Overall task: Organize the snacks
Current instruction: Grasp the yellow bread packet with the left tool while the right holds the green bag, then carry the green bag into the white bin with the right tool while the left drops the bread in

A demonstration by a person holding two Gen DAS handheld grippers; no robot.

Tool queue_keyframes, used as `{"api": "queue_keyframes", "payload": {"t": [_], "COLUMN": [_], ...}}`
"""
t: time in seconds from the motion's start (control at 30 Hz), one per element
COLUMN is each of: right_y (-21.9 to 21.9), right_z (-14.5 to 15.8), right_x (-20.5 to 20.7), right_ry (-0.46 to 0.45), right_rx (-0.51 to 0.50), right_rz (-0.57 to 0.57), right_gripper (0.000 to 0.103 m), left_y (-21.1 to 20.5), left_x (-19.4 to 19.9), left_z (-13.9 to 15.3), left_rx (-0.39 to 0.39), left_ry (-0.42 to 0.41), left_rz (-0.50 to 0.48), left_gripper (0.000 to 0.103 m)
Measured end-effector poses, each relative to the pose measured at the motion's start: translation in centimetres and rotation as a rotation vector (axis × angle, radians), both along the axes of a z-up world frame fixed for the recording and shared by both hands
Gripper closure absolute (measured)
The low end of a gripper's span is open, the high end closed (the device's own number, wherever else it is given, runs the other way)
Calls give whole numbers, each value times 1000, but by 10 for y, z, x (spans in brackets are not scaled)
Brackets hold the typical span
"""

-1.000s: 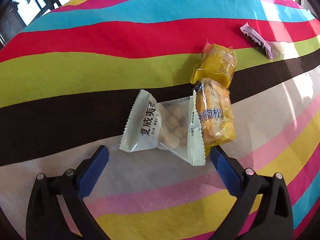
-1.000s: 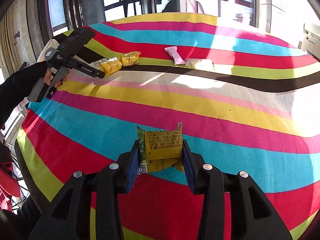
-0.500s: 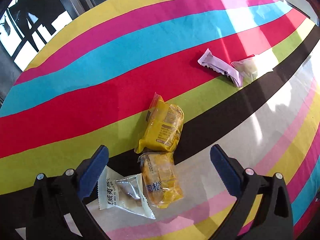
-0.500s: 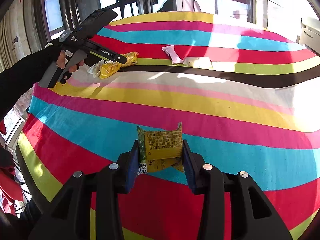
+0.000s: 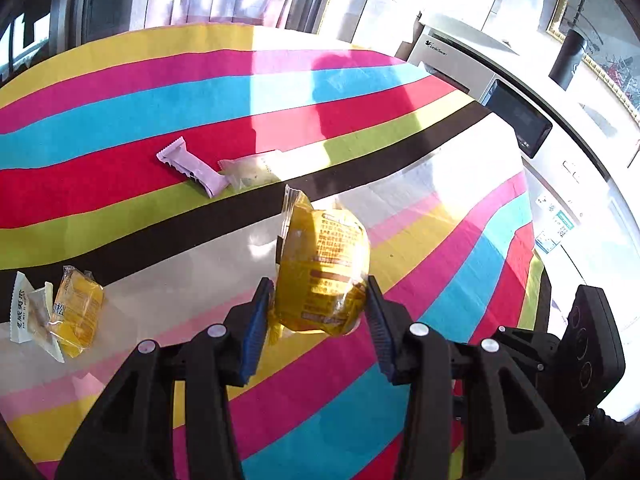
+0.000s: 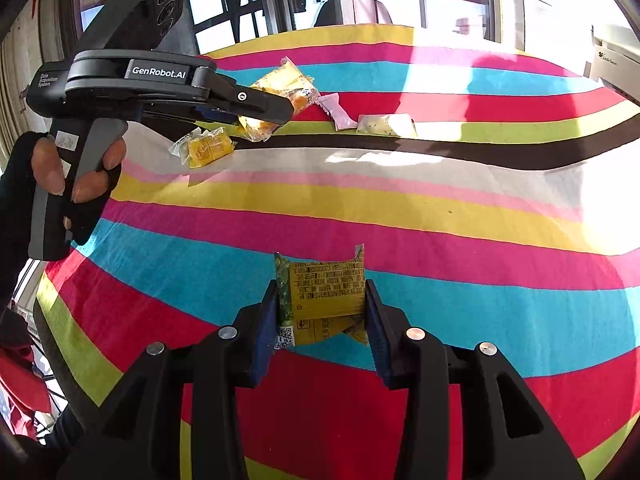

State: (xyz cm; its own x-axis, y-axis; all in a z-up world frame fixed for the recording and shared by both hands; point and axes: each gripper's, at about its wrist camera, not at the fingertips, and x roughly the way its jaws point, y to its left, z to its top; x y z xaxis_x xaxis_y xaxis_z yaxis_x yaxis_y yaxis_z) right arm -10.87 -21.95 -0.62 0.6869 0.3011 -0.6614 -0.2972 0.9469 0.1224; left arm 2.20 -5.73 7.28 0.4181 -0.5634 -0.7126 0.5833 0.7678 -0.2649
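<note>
My left gripper [image 5: 316,312] is shut on a yellow cake packet [image 5: 320,272] and holds it above the striped cloth; the packet also shows in the right wrist view [image 6: 280,96]. My right gripper [image 6: 320,316] is shut on a green-and-yellow snack packet [image 6: 324,292] low over the cloth. A second yellow cake packet [image 5: 78,312] lies beside a clear white-edged nut packet [image 5: 28,312] at the left. A pink bar [image 5: 192,168] and a pale clear packet [image 5: 252,168] lie together further off.
The striped tablecloth [image 5: 460,264] covers the whole table. A white appliance [image 5: 500,92] stands past the table's right edge. Windows and a chair [image 6: 384,4] are behind the far edge. The left gripper's body [image 6: 140,80] hangs over the table's left side.
My left gripper has closed on the upper yellow cake packet and lifted it away to the right, leaving the other yellow packet and the nut packet behind. My right gripper has held still.
</note>
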Motion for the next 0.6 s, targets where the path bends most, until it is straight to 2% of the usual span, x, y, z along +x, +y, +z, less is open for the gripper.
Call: {"api": "queue_keyframes", "payload": {"t": [0.13, 0.23, 0.3, 0.47, 0.6], "right_y": [-9, -15, -20, -21, -19], "right_z": [5, 10, 12, 20, 26], "right_x": [-5, -13, -21, -44, -63], "right_ry": [-20, -29, -20, -27, -38], "right_rx": [37, 48, 83, 93, 70], "right_rz": [-26, -61, -75, -75, -64], "right_gripper": [63, 63, 63, 63, 63], "left_y": [4, 6, 17, 35, 33], "left_x": [-49, -77, -92, -130, -151], "left_z": [1, -4, -9, -17, -19], "left_rx": [1, -45, -39, -6, 4], "left_ry": [-62, -21, -6, -3, -18], "left_rz": [87, 128, 148, 160, 142], "left_gripper": [57, 57, 57, 57, 57]}}
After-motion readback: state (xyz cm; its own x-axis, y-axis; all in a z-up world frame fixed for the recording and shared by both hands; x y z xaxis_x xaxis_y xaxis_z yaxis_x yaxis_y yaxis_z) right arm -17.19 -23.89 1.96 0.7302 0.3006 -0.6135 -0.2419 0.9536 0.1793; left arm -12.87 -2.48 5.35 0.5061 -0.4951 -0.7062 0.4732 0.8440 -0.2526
